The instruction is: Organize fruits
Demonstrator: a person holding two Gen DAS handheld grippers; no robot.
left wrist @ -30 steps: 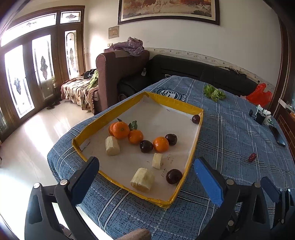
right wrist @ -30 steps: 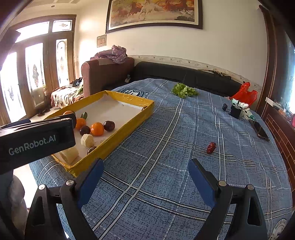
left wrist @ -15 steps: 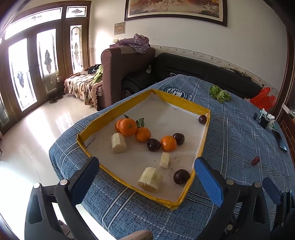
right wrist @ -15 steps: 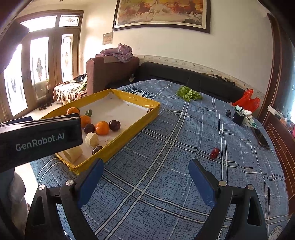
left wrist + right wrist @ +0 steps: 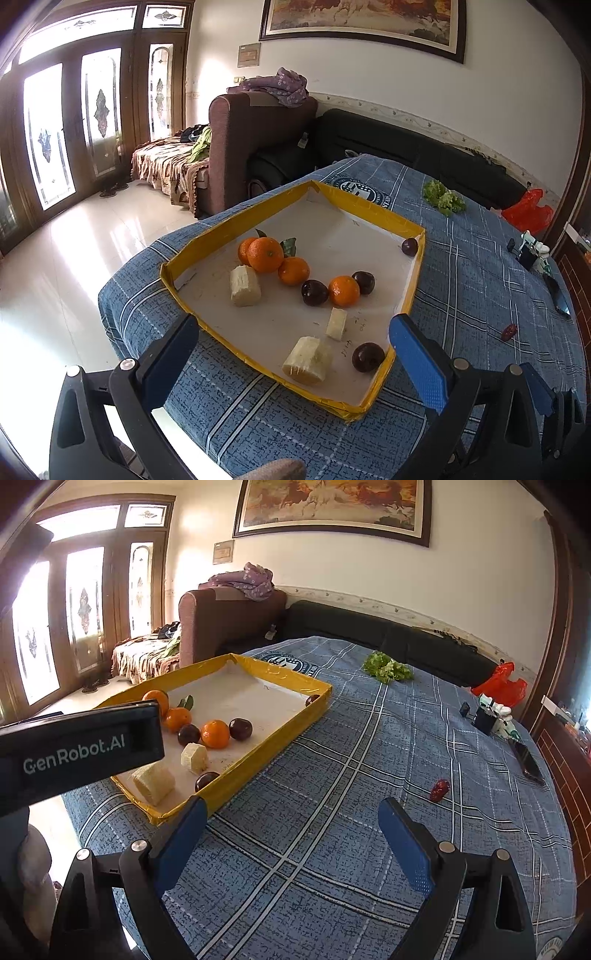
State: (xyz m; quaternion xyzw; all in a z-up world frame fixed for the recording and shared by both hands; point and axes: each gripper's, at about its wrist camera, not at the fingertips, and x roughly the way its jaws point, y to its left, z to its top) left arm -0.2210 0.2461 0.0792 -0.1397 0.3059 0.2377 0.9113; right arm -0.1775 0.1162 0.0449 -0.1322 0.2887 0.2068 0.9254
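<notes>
Both grippers, left gripper point(image 5: 291, 350) and right gripper point(image 5: 291, 834), spread empty; take dark round plum point(image 5: 367, 356) at shallow yellow-rimmed tray's point(image 5: 413, 291) 5 o'clock corner, approaching from above.

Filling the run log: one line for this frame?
left gripper: open, empty | right gripper: open, empty | tray: oranges, plums, pale chunks | date: on cloth

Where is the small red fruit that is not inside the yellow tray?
The small red fruit lies alone on the blue plaid cloth, well to the right of the yellow tray. In the right wrist view it is just beyond the open right tongs.
</notes>
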